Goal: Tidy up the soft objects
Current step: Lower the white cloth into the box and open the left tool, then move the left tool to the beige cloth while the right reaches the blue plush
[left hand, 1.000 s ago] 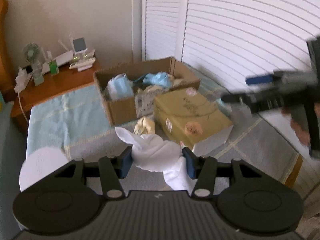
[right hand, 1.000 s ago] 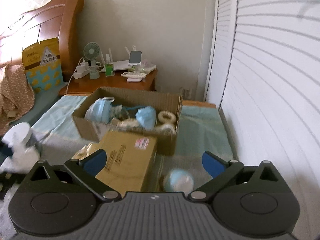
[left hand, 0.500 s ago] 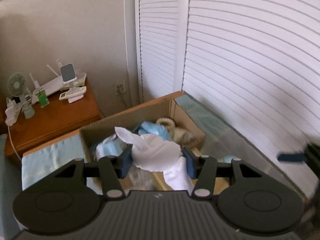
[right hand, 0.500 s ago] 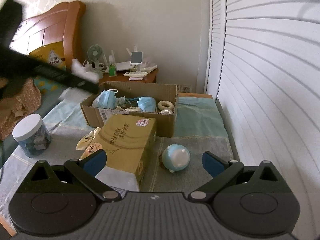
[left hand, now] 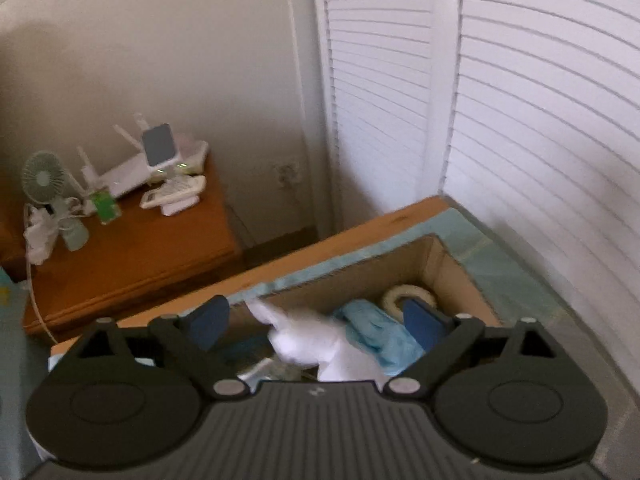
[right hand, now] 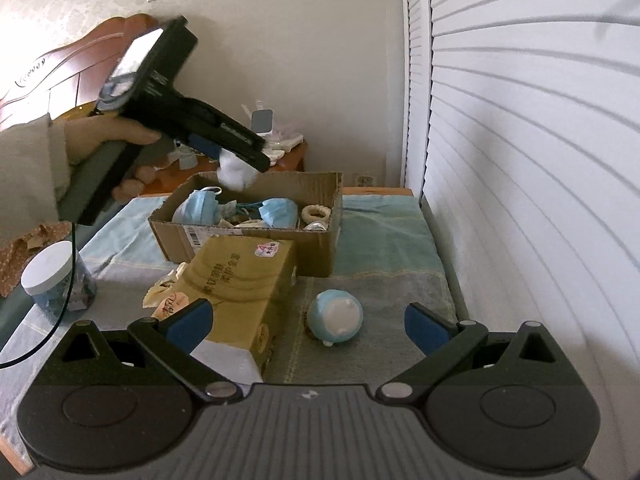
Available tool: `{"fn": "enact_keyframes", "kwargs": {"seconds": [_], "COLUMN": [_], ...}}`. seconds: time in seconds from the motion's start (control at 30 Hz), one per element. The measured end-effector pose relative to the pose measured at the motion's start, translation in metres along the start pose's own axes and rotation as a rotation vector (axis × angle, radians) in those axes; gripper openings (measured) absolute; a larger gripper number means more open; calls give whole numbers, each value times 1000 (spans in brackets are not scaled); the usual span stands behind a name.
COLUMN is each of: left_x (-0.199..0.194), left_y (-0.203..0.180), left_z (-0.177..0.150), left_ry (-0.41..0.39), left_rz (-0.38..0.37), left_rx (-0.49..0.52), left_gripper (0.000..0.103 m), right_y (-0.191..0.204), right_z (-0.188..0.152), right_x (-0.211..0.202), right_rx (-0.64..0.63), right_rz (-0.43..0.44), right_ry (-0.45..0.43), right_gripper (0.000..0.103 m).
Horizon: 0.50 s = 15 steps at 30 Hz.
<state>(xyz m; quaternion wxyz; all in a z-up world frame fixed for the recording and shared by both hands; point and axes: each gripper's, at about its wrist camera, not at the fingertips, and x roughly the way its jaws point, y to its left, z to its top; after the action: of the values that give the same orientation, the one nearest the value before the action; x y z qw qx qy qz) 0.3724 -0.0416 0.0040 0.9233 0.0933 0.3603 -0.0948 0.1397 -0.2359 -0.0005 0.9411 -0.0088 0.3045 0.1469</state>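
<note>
My left gripper (left hand: 316, 320) hangs over the cardboard box (left hand: 448, 264), its jaws opening. A white soft cloth toy (left hand: 308, 340) lies blurred between the spread blue pads, touching neither. The right wrist view shows that same white toy (right hand: 234, 172) just above the box (right hand: 256, 236), under the left gripper (right hand: 240, 152). Blue face masks (right hand: 278, 210) and a cream ring (right hand: 314, 213) lie in the box. My right gripper (right hand: 306, 322) is open, low over the bed, with a round pale blue soft toy (right hand: 335, 316) ahead of it.
A yellow tissue box (right hand: 244, 280) sits in front of the cardboard box, a crumpled cream cloth (right hand: 164, 284) beside it. A white-lidded jar (right hand: 56, 276) stands at left. A person's hand (right hand: 116, 136) holds the left gripper. Slatted doors (right hand: 520, 160) run along the right; a nightstand (left hand: 128, 256) is behind.
The left gripper carried the white toy from the bed's front to over the cardboard box, then its jaws spread off the toy. The right gripper barely moved.
</note>
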Motion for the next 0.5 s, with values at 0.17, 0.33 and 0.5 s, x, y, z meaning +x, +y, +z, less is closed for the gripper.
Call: {"fn": "enact_keyframes", "kwargs": {"seconds": [0.17,0.33,0.5], "left_x": [-14,-38,-58], "left_y": [0,-2,-2], "left_z": [-8,-16,-27], "left_ry": [8,-3,-21], "left_rz": [-39,-56,-70], "left_rx": [3,4,6], "left_gripper": [97,100,101], "right_y": [0,4,7], "right_z": [0,1,2], "right_x": [-1,-3,-7], "right_rx": [-1,-6,-8], "right_rz": [-4,-6,-31], "right_ry": [4,4,7], "right_gripper": [103,103,103]}}
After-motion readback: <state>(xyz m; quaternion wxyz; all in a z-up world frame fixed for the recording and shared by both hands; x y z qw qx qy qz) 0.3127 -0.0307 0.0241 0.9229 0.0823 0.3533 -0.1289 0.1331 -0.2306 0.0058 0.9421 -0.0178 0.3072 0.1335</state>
